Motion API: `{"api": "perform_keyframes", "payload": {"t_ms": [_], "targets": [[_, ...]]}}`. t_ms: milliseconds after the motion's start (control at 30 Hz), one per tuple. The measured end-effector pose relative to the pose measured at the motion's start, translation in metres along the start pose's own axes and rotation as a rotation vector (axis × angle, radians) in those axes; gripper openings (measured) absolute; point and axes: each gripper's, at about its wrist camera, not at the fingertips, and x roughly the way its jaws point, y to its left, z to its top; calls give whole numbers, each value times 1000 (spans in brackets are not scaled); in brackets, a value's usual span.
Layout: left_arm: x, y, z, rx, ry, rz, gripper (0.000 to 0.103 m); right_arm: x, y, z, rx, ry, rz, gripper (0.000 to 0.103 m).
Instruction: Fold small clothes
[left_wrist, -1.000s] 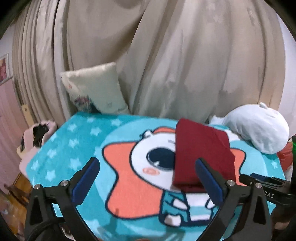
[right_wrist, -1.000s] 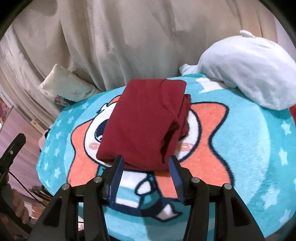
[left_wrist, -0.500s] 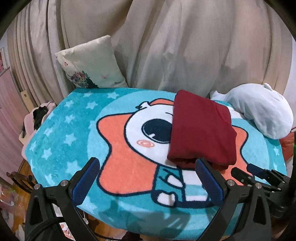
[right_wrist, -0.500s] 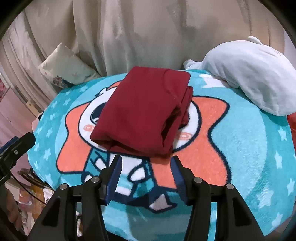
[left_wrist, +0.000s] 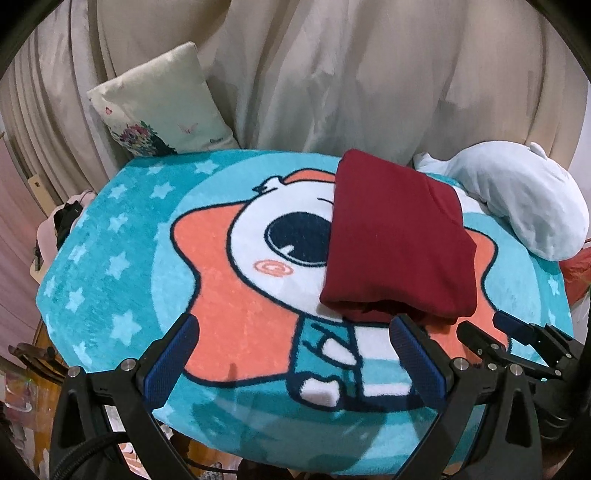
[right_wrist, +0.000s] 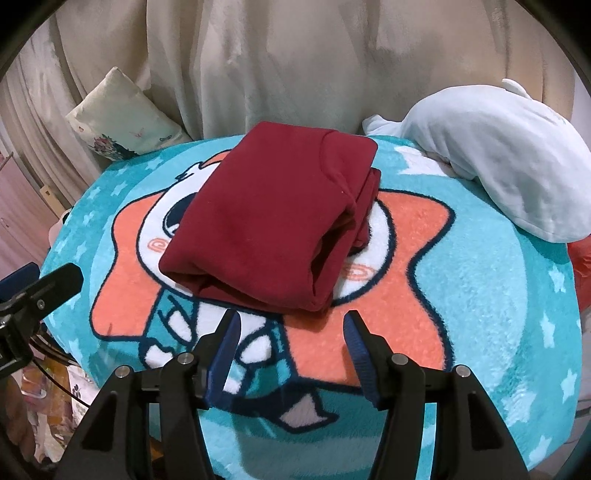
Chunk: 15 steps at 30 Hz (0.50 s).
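A dark red garment (right_wrist: 266, 218) is seen lying folded into a thick rectangular bundle on the cartoon mat (right_wrist: 480, 295) that covers the round table, toward the mat's far half. In the right wrist view it sits at 12 o'clock from the right claw (right_wrist: 290, 336); in the left wrist view it lies at about 1 o'clock from the left claw (left_wrist: 295, 354). Both claws are held open and empty, the left one widely, the right one more narrowly, and neither is touching the cloth.

The garment is judged to be light, soft and limp, probably a fleece-like knit, so it would sag and unfold if lifted by one point. Several loose layers are exposed along its near and right edges, where a gap gapes between them. If it is to be moved or pressed flatter, the whole stack of layers should be pinched together at the near corners, one corner per claw. Little risk of slipping is expected on the plush mat. A white plush toy (right_wrist: 491, 155) rests at the mat's 2 o'clock edge, apart from the bundle.
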Motion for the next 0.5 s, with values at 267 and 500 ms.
{"api": "perform_keyframes", "payload": {"t_ms": [267,500], "targets": [[10,-3,0,3,31,-16,103,6,4,-1,-18,12,-14,62],[15,-5,-2,4,52,-23,103,11,3,-1,-22,29,-25,63]]}}
